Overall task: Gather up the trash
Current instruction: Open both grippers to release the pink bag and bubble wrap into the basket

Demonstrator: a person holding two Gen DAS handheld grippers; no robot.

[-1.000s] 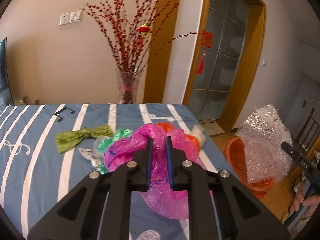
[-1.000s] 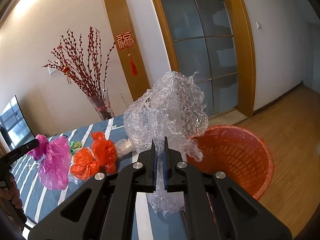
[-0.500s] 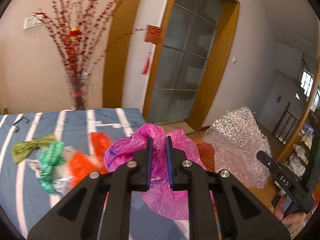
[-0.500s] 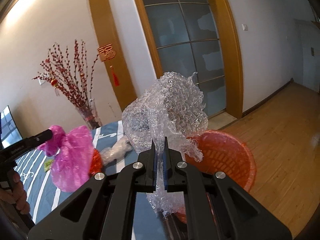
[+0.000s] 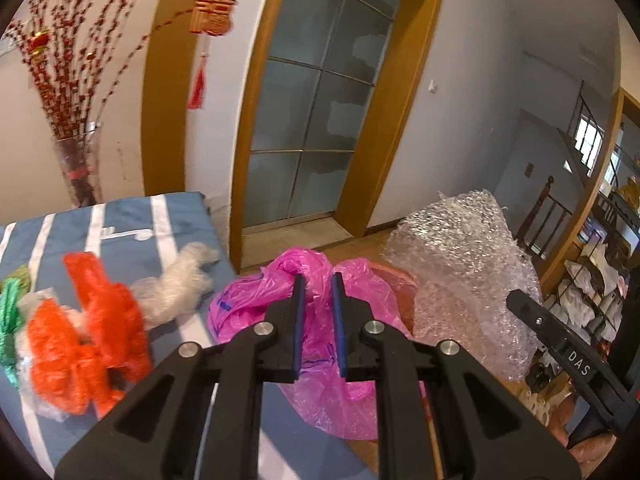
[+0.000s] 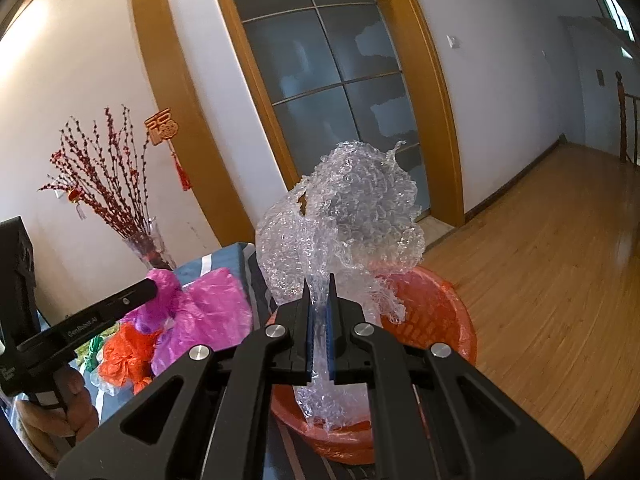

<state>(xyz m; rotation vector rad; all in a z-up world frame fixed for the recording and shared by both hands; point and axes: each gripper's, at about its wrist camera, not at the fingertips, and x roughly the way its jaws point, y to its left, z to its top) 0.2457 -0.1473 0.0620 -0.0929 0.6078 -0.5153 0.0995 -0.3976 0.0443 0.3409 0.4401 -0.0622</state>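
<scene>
My left gripper is shut on a crumpled pink plastic bag, which hangs past the table's right edge, in front of the orange basket. My right gripper is shut on a big wad of clear bubble wrap. The wad hangs over the orange basket on the floor, its lower end inside the rim. In the right wrist view the pink bag shows at the left, pinched in the other gripper's fingers. The bubble wrap fills the right of the left wrist view.
On the blue striped table lie orange plastic bags, a clear plastic wad and a green bag. A vase of red branches stands at the back. A glass door and wooden floor lie beyond.
The left gripper has swung right with the pink bag, from over the table to its edge by the basket. The right gripper has carried the bubble wrap closer over the basket.
</scene>
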